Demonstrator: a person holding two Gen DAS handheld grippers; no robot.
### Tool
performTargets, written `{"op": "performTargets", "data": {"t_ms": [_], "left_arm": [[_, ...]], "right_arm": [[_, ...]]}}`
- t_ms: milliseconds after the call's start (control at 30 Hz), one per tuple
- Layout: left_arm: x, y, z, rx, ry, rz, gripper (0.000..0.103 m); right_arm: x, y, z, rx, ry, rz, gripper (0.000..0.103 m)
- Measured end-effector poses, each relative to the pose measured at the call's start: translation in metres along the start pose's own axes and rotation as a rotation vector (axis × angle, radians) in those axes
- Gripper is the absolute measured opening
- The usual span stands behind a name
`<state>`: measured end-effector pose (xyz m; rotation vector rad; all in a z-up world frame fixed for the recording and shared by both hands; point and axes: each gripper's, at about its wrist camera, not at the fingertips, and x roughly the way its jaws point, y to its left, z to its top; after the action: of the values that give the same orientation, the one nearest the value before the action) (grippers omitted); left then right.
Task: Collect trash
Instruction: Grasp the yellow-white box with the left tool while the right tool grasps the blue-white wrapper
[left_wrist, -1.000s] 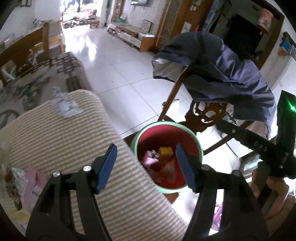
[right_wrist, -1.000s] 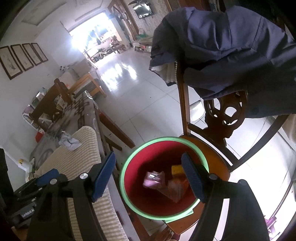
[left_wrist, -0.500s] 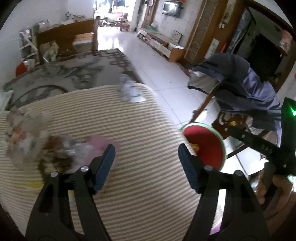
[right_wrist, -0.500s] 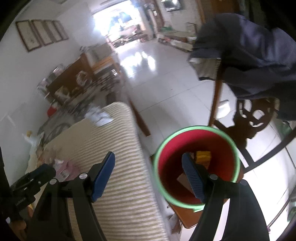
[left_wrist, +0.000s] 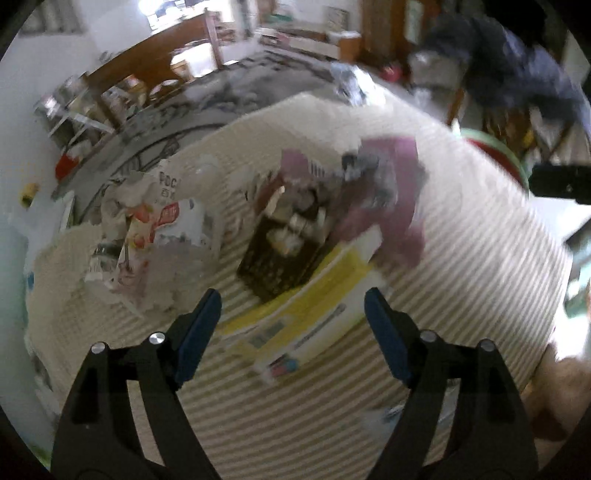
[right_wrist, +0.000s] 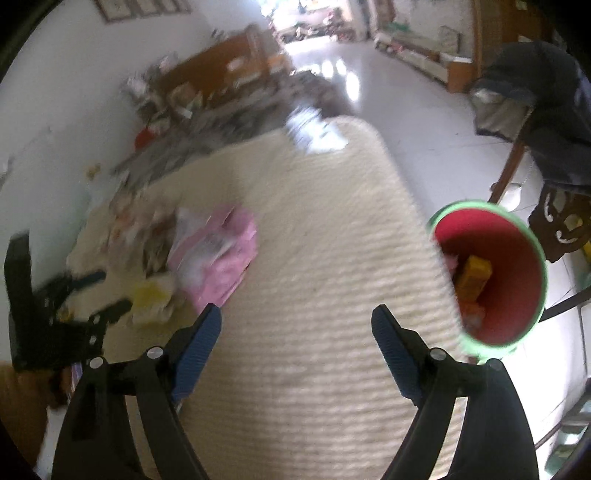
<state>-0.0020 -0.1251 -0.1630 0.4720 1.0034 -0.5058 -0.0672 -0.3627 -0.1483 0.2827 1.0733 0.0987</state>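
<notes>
Left wrist view: the trash is a blurred heap on the ribbed, cream-striped table cover (left_wrist: 461, 258); a flat yellow-and-white box (left_wrist: 306, 314) lies nearest, a dark patterned tray (left_wrist: 284, 254) behind it, a crumpled pink wrapper (left_wrist: 391, 192) to the right, glossy white snack bags (left_wrist: 162, 218) on the left; the left gripper (left_wrist: 291, 325) hangs above the yellow box, jaws spread wide, holding nothing.

Right wrist view: the right gripper (right_wrist: 295, 343) is likewise wide apart and empty over bare woven cloth; the pink wrapper (right_wrist: 218, 254) lies far left; a round red bin (right_wrist: 491, 277) with a green rim sits right of the table, an orange carton inside.
</notes>
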Motion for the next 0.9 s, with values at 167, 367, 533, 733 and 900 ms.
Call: {"op": "performTargets", "data": {"t_ms": [167,367,533,733,900], "left_arm": [[0.020,-0.007,-0.011,0.196,0.067,0.004,0.077],[0.045,-0.011,-0.008,0.303,0.111,-0.076,0.077],[0.054,-0.009,-0.010,0.291,0.119,-0.102,0.068],[0.033,0.021,-0.025,0.112,0.075,-0.122,0.045],[0.018,0.052,-0.053,-0.058,0.095,-0.114,0.045]], "right_arm": [[0.006,0.039,-0.021,-0.018,0.031,0.007,0.081],[0.009,0.068,-0.038,-0.002,0.041,0.009,0.085],[0.017,0.091,-0.052,-0.027,0.081,0.016,0.085],[0.037,0.117,-0.063,-0.098,0.169,0.044,0.086],[0.060,0.138,-0.070,-0.173,0.255,0.062,0.090]]}}
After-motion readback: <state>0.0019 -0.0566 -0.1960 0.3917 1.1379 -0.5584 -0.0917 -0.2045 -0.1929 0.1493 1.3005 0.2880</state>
